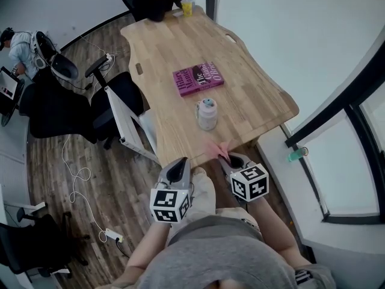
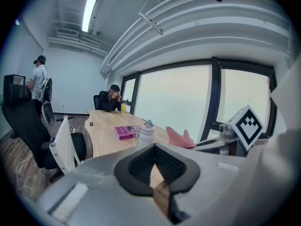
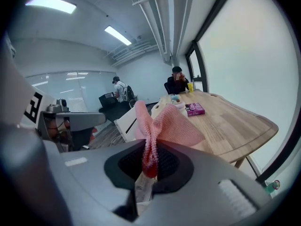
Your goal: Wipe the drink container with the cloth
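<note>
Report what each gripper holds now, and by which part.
The right gripper pinches the pink cloth by a bunched part, and the rest fans out beyond its jaws. The left gripper holds nothing; its jaws are together.

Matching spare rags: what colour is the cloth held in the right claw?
Pink. The cloth shows best in the right gripper view.

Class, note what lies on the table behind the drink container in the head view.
A purple book lies behind the drink container, apart from it; farther back stands a yellow cup. The container hides the table just behind its base.
</note>
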The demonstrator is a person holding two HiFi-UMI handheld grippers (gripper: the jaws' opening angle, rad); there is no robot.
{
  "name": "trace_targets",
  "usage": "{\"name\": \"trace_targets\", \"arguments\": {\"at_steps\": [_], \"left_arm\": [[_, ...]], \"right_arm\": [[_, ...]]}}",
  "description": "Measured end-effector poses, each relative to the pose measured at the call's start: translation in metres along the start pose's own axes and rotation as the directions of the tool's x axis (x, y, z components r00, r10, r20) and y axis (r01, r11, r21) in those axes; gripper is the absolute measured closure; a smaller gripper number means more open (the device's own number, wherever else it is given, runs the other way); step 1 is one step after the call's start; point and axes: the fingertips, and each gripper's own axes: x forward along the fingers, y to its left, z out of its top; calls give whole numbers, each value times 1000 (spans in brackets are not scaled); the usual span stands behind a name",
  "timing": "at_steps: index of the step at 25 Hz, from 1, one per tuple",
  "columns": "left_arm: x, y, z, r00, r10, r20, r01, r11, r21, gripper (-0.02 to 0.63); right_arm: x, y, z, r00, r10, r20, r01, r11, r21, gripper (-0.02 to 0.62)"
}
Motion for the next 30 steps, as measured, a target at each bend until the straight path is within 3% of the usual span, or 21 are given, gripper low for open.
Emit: {"name": "trace_targets", "arguments": {"at_steps": [12, 21, 30], "left_arm": [[-35, -33, -17, 999, -38, 7, 38, 999, 21, 605], [-48, -42, -20, 998, -59, 16, 58, 998, 25, 606], [-51, -45, -24, 997, -69, 17, 69, 997, 25, 606]], "right_arm": [[-58, 33, -12, 996, -27, 83, 28, 1000, -10, 569], [-70, 46, -16, 992, -14, 122, 9, 999, 41, 572], [-78, 51, -13, 988, -40, 147, 40, 999, 3, 572]]}}
